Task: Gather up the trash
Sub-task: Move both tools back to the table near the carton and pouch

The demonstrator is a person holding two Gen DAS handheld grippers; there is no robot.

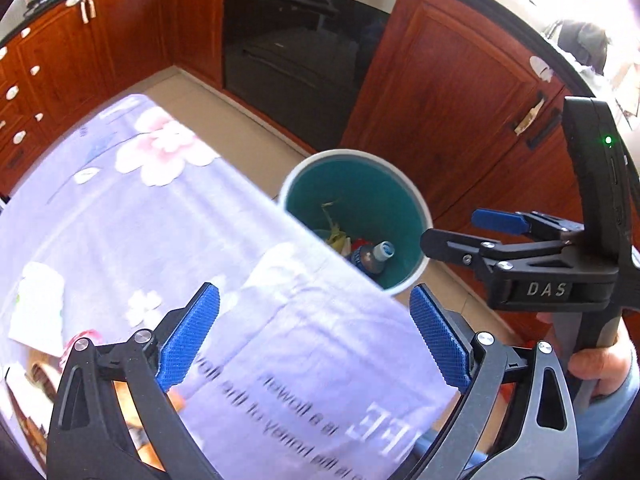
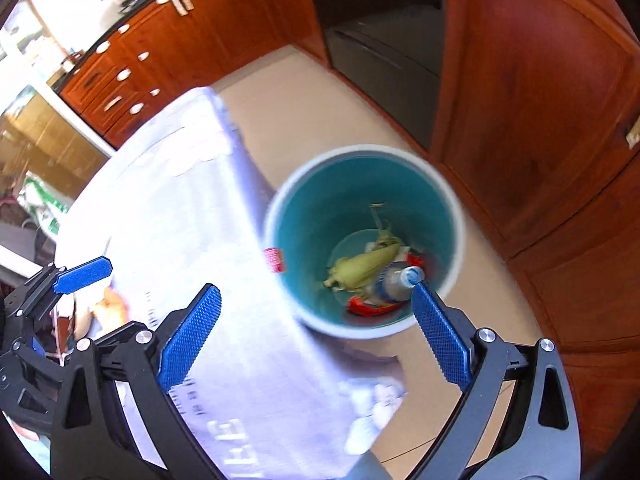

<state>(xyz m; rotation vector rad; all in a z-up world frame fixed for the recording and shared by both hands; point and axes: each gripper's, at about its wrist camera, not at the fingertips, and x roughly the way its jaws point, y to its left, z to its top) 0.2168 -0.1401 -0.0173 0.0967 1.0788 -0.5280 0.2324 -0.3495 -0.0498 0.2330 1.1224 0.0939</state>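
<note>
Nearest the lens, the left gripper (image 1: 314, 336) stands with its jaws spread wide and nothing between the blue pads (image 1: 188, 336); it hovers over the table (image 1: 120, 220), which carries a lilac floral cloth with printed lettering. The right gripper (image 2: 316, 336) is likewise spread and empty, positioned over the table's edge with its right-hand pad (image 2: 442, 340) overlapping the bin's rim in that view. Judgement: both tools are unloaded, which suits a return to the table for further items.

On the table at the left gripper's near left, a white paper or napkin (image 1: 38, 304) lies flat, and below it sit blurred brown and orange scraps (image 1: 44, 372); their identity cannot be determined. These are probably the remaining trash.

Beyond the table edge, the teal bin (image 2: 304, 216) stands on the tiled floor, just beside the table, presumably so items drop in with minimal travel. It contains a corn husk (image 2: 366, 266), a plastic bottle (image 2: 394, 282) and red wrappers (image 2: 370, 307).

Farthest away, wooden cabinets (image 1: 448, 92) and an oven (image 1: 296, 60) line the wall.
</note>
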